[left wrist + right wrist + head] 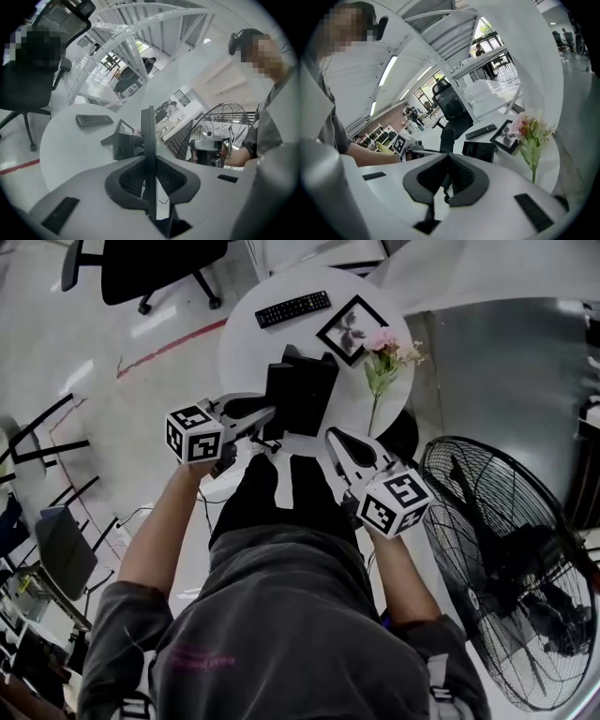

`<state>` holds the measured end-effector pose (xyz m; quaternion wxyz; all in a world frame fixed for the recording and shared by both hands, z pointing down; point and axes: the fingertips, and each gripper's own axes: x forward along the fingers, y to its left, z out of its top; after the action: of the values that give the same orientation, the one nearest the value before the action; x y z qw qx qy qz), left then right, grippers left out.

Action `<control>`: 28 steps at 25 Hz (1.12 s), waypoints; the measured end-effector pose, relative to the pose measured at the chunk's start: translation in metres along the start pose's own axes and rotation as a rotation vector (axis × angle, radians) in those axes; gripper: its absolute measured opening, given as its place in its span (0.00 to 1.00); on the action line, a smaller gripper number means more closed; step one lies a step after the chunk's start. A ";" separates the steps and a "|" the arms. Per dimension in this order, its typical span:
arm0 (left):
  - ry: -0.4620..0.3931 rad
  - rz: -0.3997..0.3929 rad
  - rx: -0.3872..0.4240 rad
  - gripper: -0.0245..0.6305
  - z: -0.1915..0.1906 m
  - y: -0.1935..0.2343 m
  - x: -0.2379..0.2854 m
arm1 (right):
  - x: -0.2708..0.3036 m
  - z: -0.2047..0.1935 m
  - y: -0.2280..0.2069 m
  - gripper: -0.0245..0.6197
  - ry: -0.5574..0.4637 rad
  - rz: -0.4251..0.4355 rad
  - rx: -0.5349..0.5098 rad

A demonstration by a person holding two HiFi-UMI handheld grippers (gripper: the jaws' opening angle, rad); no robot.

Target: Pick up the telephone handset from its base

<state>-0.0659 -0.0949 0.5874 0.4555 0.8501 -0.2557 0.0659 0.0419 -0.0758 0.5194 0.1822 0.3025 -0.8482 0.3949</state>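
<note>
Over white table (246, 341), slim black handset (149, 126) clamped upright in left gripper (150, 161) jaws, right gripper (448, 157) jaws together

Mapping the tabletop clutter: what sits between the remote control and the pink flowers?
A black picture frame sits between the remote control and the pink flowers. The head view shows this plainly, and the right gripper view shows it too.

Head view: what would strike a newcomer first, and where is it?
A black handset is clamped in the left gripper, next to its base on the round white table. Pink flowers stand at the table's right edge, and a big fan fills the lower right.
</note>
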 end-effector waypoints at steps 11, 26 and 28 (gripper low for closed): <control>-0.085 -0.030 0.107 0.16 0.044 -0.068 -0.045 | -0.022 0.033 0.030 0.07 -0.101 0.009 -0.061; -0.191 -0.018 0.242 0.15 0.081 -0.146 -0.104 | -0.063 0.077 0.076 0.07 -0.227 0.006 -0.135; -0.203 -0.017 0.259 0.15 0.085 -0.155 -0.108 | -0.067 0.081 0.080 0.07 -0.238 0.006 -0.148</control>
<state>-0.0926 -0.0529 0.3862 0.3147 0.9061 -0.2826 0.0084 0.0337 -0.0737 0.3873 0.1007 0.3304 -0.8915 0.2932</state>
